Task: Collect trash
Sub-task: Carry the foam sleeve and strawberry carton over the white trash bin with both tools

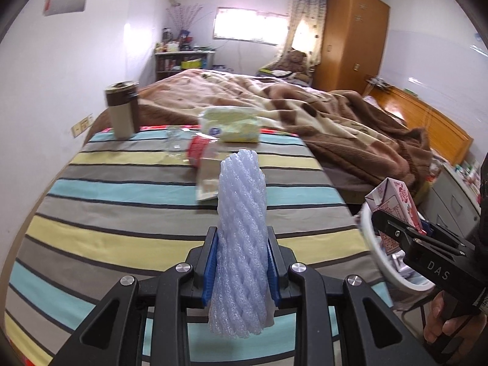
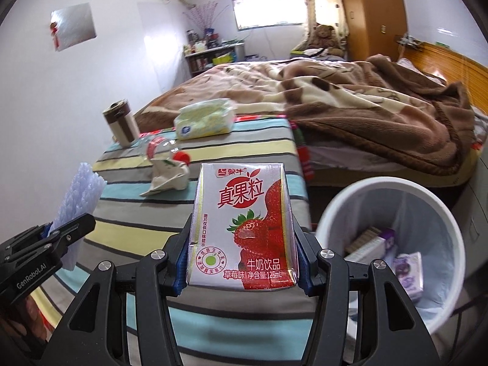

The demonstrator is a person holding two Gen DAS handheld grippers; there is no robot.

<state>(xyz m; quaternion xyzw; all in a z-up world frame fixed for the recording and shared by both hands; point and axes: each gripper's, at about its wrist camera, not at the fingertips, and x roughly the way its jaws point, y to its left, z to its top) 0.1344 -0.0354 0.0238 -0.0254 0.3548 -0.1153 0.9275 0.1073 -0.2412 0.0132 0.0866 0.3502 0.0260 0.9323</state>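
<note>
My left gripper point(image 1: 242, 262) is shut on a pale blue foam net sleeve point(image 1: 242, 231), held upright above the striped tablecloth point(image 1: 122, 201). A strawberry milk carton point(image 2: 242, 228) stands squeezed between the blue pads of my right gripper point(image 2: 242, 262), just left of a white trash bin point(image 2: 393, 241). The left wrist view shows that carton point(image 1: 393, 201) and the bin's rim point(image 1: 370, 244) at the right edge. On the table lie a clear plastic bottle with a red cap point(image 2: 164, 149) and a crumpled wrapper point(image 2: 167, 177).
A brown and beige tumbler point(image 1: 122, 109) and a pack of tissues point(image 1: 231, 123) stand at the table's far end. Several cartons lie in the bin. A bed with a brown blanket point(image 2: 350, 106) lies beyond, a wooden wardrobe point(image 1: 350, 36) behind it.
</note>
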